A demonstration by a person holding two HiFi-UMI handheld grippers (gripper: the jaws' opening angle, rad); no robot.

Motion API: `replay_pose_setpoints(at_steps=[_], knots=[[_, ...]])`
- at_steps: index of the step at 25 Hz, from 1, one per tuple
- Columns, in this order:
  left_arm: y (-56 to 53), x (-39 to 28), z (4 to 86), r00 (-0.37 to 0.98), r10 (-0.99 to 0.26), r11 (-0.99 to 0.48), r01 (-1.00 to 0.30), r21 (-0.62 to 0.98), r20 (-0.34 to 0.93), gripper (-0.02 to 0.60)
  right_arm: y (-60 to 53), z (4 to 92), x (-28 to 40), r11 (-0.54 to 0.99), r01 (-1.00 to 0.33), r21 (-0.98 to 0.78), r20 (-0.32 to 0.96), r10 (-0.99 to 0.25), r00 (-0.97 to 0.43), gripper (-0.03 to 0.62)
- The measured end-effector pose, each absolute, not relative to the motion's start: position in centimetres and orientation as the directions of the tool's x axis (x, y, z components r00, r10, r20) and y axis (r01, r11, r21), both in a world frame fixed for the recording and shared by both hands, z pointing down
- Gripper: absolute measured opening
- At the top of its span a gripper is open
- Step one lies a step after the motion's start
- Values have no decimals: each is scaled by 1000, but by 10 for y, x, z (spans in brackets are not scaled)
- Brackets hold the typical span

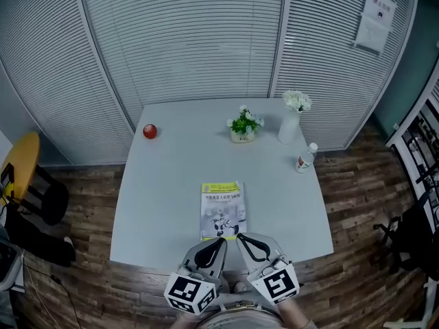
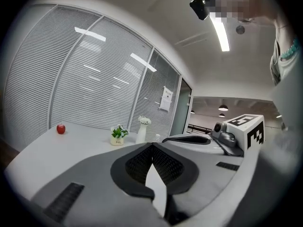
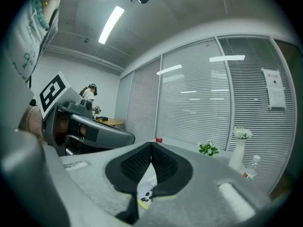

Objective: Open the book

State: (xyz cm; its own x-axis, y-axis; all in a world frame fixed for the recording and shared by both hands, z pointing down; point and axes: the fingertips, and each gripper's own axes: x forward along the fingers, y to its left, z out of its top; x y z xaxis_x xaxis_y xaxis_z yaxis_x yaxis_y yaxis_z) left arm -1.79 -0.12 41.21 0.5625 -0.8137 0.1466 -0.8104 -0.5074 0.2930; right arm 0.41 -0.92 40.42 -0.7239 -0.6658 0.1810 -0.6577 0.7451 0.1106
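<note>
Both my claws hang side by side at the near edge of the table (image 1: 151,211), and the book (image 1: 222,210) lies closed on it, cover up, just ahead of their tips. My left gripper (image 1: 219,241) has its jaws pressed together with nothing between them. My right gripper (image 1: 241,238) is the same: tips meeting, empty, with a bit of the printed cover showing through the gap below its pads.

I judge this to be the approach – nothing is gripped and the cover is not yet lifted. Next I need to get at the free long edge of the cover, though I cannot tell from here which side the spine is on. I would part one claw's jaws to pinch that edge, or slide a closed tip under it, while the other claw presses the book flat so it does not skid on the smooth top. The apple (image 1: 149,131), plant (image 1: 243,125), vase (image 1: 290,123) and bottle (image 1: 306,158) stand well apart at the far side – no obstacle
</note>
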Motion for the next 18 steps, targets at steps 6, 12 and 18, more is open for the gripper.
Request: replay_pose_setpoints(at_steps=[6, 12, 18], knots=[[-29, -33, 415, 619, -772, -562, -771, 300, 143, -2, -37, 408, -11, 713, -692, 112, 197, -699, -688, 3], [-46, -46, 424, 666, -732, -614, -736, 286, 144, -2, -56, 417, -21, 656, -745, 120, 196, -751, -630, 3], [-53, -57, 433, 702, -695, -651, -706, 277, 156, -2, -58, 428, -32, 613, -782, 113, 212, -784, -584, 3]])
